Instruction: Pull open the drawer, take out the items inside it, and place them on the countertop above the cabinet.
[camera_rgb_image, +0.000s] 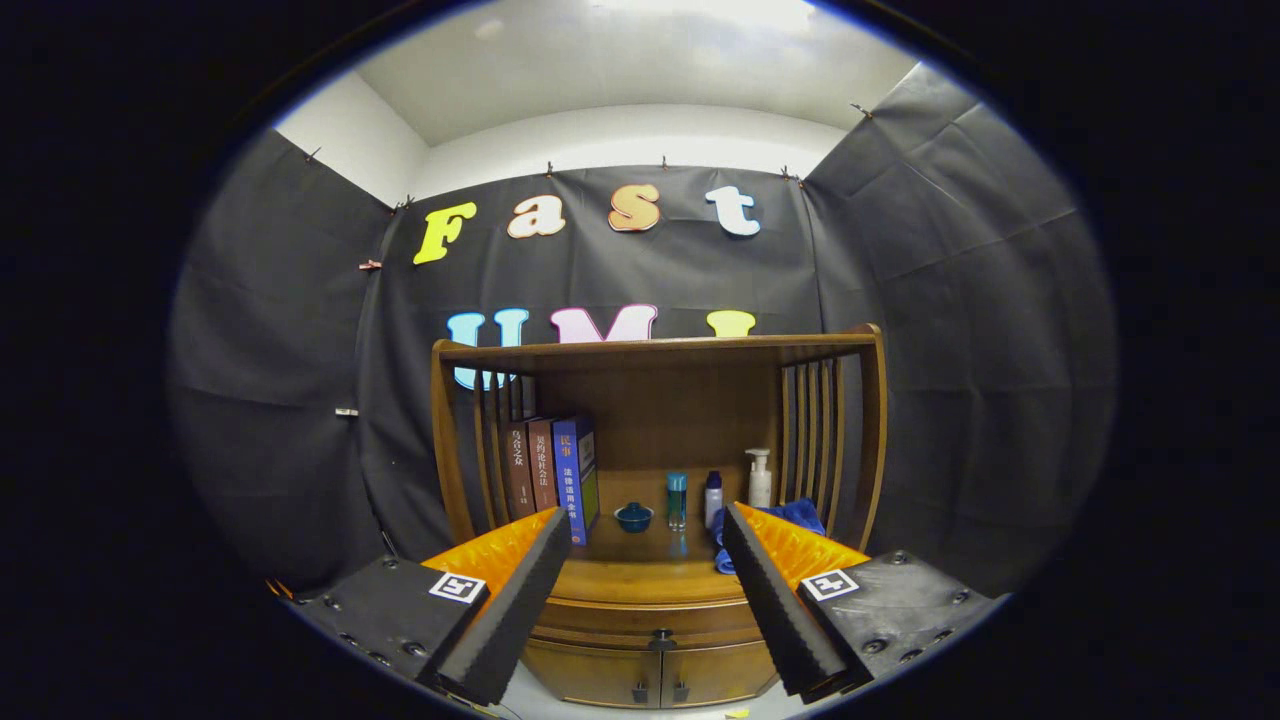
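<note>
Gripper (640, 590) fingers stand wide apart and hold nothing, and between and beyond them the closed drawer (650, 622) with its small dark knob (660, 636) sits just under the countertop (640, 578) of the wooden cabinet (655, 670).

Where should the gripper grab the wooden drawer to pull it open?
Probably by the small dark round knob at the middle of the closed wooden drawer front, approached straight from the front. It juts out, so the open gripper, whose fingers hold nothing, could close on its two sides and pull back.
</note>
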